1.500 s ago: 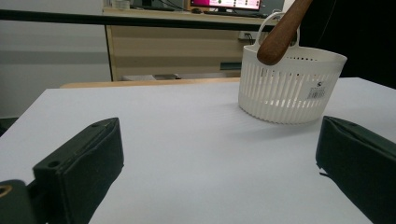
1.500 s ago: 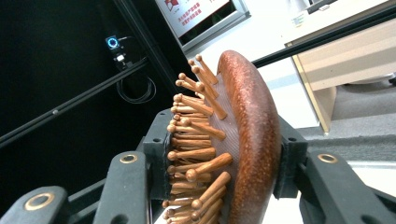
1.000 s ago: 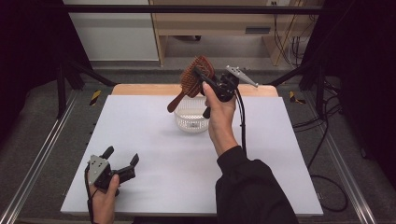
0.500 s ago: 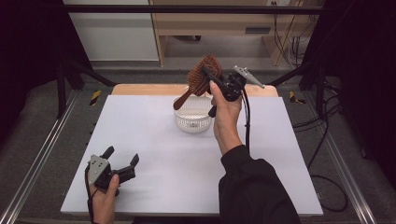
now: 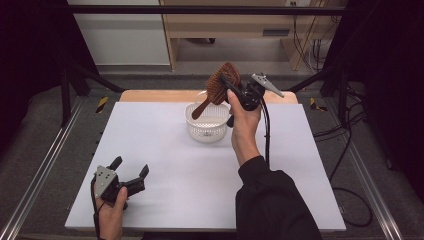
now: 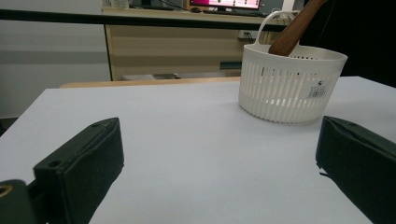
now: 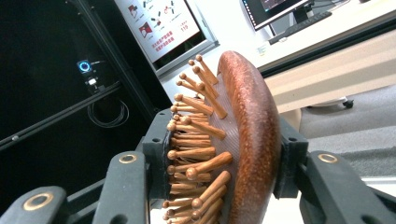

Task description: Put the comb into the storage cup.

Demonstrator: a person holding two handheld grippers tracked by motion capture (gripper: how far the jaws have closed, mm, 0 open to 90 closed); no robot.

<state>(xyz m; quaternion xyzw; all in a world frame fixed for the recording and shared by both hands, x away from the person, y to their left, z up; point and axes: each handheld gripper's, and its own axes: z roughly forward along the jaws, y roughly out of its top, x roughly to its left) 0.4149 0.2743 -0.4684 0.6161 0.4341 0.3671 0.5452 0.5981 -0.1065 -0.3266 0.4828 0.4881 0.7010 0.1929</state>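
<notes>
A wooden hairbrush with wooden pins is held up in the air, and my right gripper is shut on its oval head. In the right gripper view both jaws press on the hairbrush, one on the pin side and one on the smooth back. The handle slopes down and left toward a white slatted basket. In the left gripper view the handle dips behind the basket's near rim. My left gripper rests near the table's front left, open and holding nothing.
The white table top spreads between the two hands. A wooden strip runs along its far edge. Metal rails flank the table, and cables lie on the floor at the right.
The right hand has shifted the hairbrush slightly to the right above the basket. The left gripper has stayed where it was.
</notes>
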